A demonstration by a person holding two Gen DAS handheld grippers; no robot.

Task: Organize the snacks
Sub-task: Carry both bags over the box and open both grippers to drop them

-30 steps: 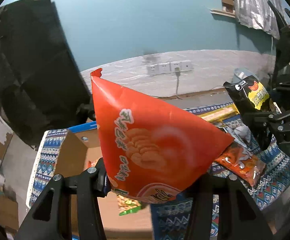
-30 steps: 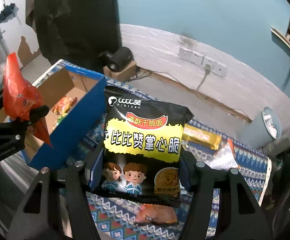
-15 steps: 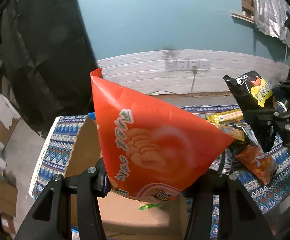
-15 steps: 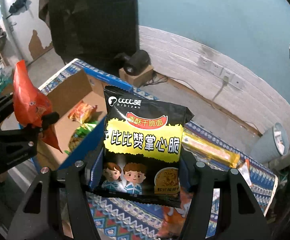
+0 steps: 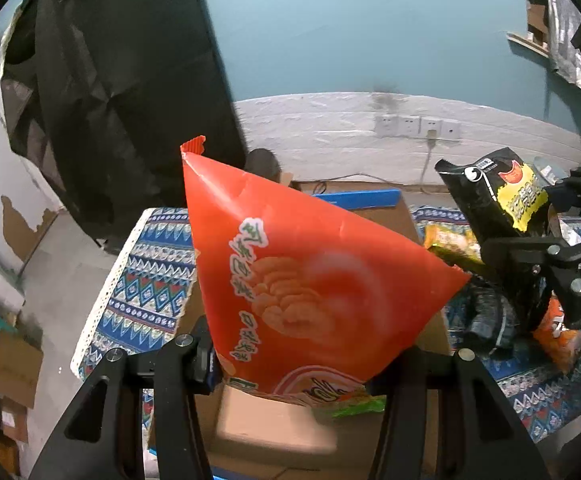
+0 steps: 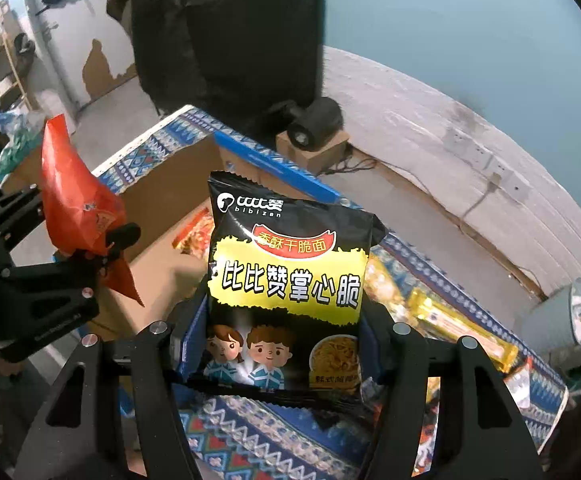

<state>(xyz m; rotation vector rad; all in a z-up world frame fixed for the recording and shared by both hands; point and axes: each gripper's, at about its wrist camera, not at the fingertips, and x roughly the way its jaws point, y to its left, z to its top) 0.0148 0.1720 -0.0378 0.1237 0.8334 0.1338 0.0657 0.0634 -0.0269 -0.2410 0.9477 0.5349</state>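
Your orange snack bag (image 5: 310, 280) sits clamped in your left gripper (image 5: 298, 364) above the open cardboard box (image 6: 162, 216). Your right gripper (image 6: 278, 348) grips the black noodle packet (image 6: 290, 280) over the patterned cloth (image 6: 250, 432), beside the box.

The open carton (image 6: 158, 280) stood on the cloth-covered counter (image 6: 258, 432), toward its left end, with packets (image 6: 194, 236) lying inside it. To the carton's right, more packets (image 6: 458, 328) lay loose on the counter. The left tongs (image 5: 302, 364) held a pouch (image 5: 298, 280) above the carton, while the right tongs (image 6: 282, 360) held a noodle bag (image 6: 290, 280) above the counter just beside the carton's right wall.
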